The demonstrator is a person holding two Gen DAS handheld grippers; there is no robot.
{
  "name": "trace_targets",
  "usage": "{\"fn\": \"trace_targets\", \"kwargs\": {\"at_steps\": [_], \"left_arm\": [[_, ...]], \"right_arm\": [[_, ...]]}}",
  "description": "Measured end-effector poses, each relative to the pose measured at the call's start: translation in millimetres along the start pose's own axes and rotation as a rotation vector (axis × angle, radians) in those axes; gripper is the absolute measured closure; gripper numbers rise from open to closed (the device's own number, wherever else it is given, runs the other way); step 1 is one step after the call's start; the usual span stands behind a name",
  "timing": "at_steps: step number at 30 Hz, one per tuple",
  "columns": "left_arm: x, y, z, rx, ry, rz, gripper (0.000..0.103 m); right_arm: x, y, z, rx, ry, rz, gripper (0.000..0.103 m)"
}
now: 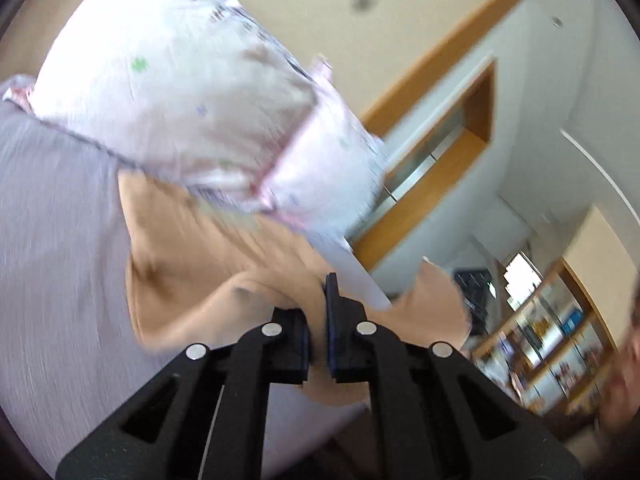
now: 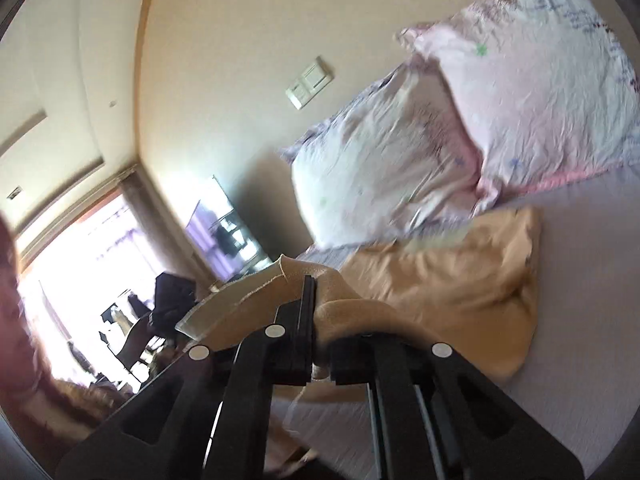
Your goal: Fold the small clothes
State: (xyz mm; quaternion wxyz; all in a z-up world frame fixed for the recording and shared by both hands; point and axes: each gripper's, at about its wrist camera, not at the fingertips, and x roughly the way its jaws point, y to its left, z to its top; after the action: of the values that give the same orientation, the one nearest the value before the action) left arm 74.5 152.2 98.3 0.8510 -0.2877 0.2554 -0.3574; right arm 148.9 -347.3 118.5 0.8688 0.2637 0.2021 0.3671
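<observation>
Gripping a tan garment (image 1: 208, 264) from two sides, both grippers sit tilted hard, so the room leans diagonally in each wrist view. The left gripper (image 1: 318, 320) has its two black fingers drawn close together with a fold of the tan cloth pinched between them; the cloth runs up and away from the fingers onto the pale lilac bedsheet (image 1: 52, 240), where the rest of it lies rumpled. Just beyond the garment, a pink-and-white printed pillow (image 1: 172, 80) rests on the sheet, its lower edge overlapping the cloth's far side.

The right gripper (image 2: 320, 320) is likewise narrowed on the same garment (image 2: 440, 280) — cloth bulges over its right finger and a hemmed corner stands up loose just left of the left finger (image 2: 308, 312). From this side the garment stretches away across the bedsheet (image 2: 580, 320) toward two pillows: a whiter one (image 2: 380, 176) nearer the wall and a pinker one (image 2: 532, 92) lying partly on it. Both views are motion-blurred, so finer detail of the cloth is unclear. A light switch (image 2: 310, 82) sits on the cream wall above the pillows, and a bright window (image 2: 80, 264) glares at the left of the right wrist view.
</observation>
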Motion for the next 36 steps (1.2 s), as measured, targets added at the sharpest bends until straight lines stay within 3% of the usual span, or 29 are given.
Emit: {"fn": "trace_targets", "kwargs": {"at_steps": [4,7,9,11,12,13,14,16,18,20,22,23,24,25,28,30,32,33,34,35,36], "left_arm": [[89,72,67,-0.217,-0.007,0.152,0.096],[133,125,77,-0.348,0.047,0.262,0.097],[145,153,72,-0.465,0.061,0.281,0.097],[142,168,60,-0.518,0.067,0.266,0.096],[141,171,60,-0.524,0.066,0.261,0.096],[138,172,59,-0.537,0.061,0.247,0.094],[132,171,60,-0.555,0.049,0.232,0.09],[117,167,62,-0.553,0.018,0.232,0.061],[99,158,64,-0.523,-0.003,0.262,0.041],[88,152,61,-0.491,0.005,0.276,0.039],[84,148,57,-0.474,0.043,0.305,0.035],[84,148,53,-0.475,0.06,0.314,0.035],[85,148,50,-0.476,0.086,0.323,0.035],[88,148,46,-0.477,0.109,0.334,0.035],[101,147,34,-0.471,0.163,0.353,0.034],[112,146,29,-0.466,0.196,0.363,0.034],[120,140,27,-0.44,0.204,0.369,0.034],[125,137,26,-0.436,0.213,0.378,0.044],[129,136,25,-0.439,0.222,0.397,0.067],[132,134,25,-0.445,0.224,0.423,0.082],[131,132,26,-0.457,0.214,0.402,0.085]], "right_arm": [[66,-87,42,0.263,-0.032,-0.213,0.097],[114,-148,37,0.414,0.066,-0.358,0.097],[136,-170,29,0.467,0.113,-0.398,0.096],[155,-181,29,0.468,0.156,-0.415,0.07],[160,-183,32,0.459,0.158,-0.417,0.031],[161,-182,38,0.437,0.129,-0.423,0.007],[157,-177,42,0.415,0.091,-0.43,0.007],[147,-167,50,0.391,0.042,-0.38,0.007],[143,-158,47,0.375,0.073,-0.332,0.005],[148,-151,33,0.33,0.16,-0.369,0.005],[161,-156,12,0.3,0.293,-0.496,0.004],[167,-159,5,0.284,0.332,-0.521,0.005],[164,-155,4,0.255,0.303,-0.519,0.005],[156,-149,4,0.251,0.264,-0.494,0.005],[129,-143,4,0.309,0.143,-0.299,0.004],[112,-145,0,0.314,0.071,-0.26,0.004],[106,-156,-3,0.345,0.053,-0.255,0.004],[101,-160,-4,0.367,0.051,-0.251,0.004],[97,-165,-5,0.391,0.042,-0.242,0.004],[92,-169,-4,0.402,0.029,-0.236,0.004],[88,-169,-2,0.407,0.014,-0.233,0.004]]}}
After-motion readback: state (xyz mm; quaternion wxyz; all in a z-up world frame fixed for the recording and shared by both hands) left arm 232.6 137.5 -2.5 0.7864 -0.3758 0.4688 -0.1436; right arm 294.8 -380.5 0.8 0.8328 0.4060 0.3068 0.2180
